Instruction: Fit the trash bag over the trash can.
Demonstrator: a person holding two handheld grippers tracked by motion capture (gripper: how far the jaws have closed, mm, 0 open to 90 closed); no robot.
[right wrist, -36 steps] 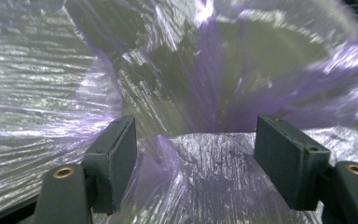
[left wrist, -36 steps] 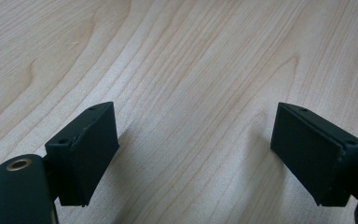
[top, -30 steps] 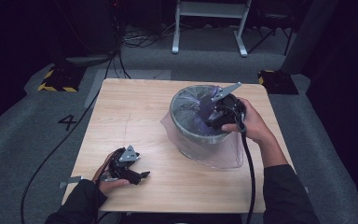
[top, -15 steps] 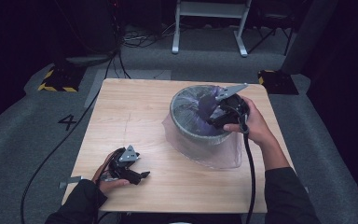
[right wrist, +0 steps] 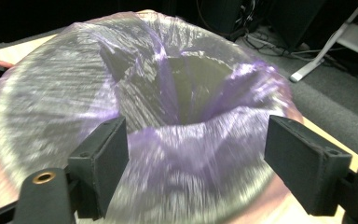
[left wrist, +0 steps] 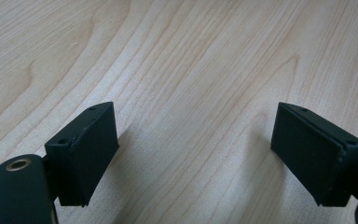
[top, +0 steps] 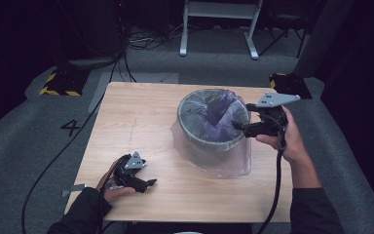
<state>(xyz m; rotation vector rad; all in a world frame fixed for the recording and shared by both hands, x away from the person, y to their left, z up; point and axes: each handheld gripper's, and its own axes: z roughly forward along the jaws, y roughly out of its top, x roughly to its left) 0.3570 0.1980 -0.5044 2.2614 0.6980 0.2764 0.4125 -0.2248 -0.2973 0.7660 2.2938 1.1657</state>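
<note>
- Pale wood grain runs under your left gripper [top: 148, 183], which rests near the front left corner of the table [top: 136, 112] with its jaws spread wide and nothing between them; it sits well apart from the work, so you could bring it across to pin the loose plastic.
- Purple plastic bag [top: 214, 117] lines the round bin [top: 212, 141] standing right of the table's middle, its mouth folded over the rim and its skirt pooling on the wood around the base.
- Slack film dips into the bin [right wrist: 191, 84] in the right gripper view, so, by the look of it, the liner wants seating evenly; work round the rim in short pulls rather than one long tug, which could tip the light bin.
- Your right gripper [top: 238, 126] hovers at the bin's right edge, jaws having just been opening and now parted, the bag [right wrist: 186, 144] lying below them but not pinched.
- Take only a single layer at the rim on your next bite, and close slowly, since thin film tears.
- Grey carpet [top: 34, 126] surrounds the table, with a painted figure four, a yellow-and-black striped block [top: 61, 83] at left, cables and a white metal stand [top: 219, 19] behind in the dark room.
</note>
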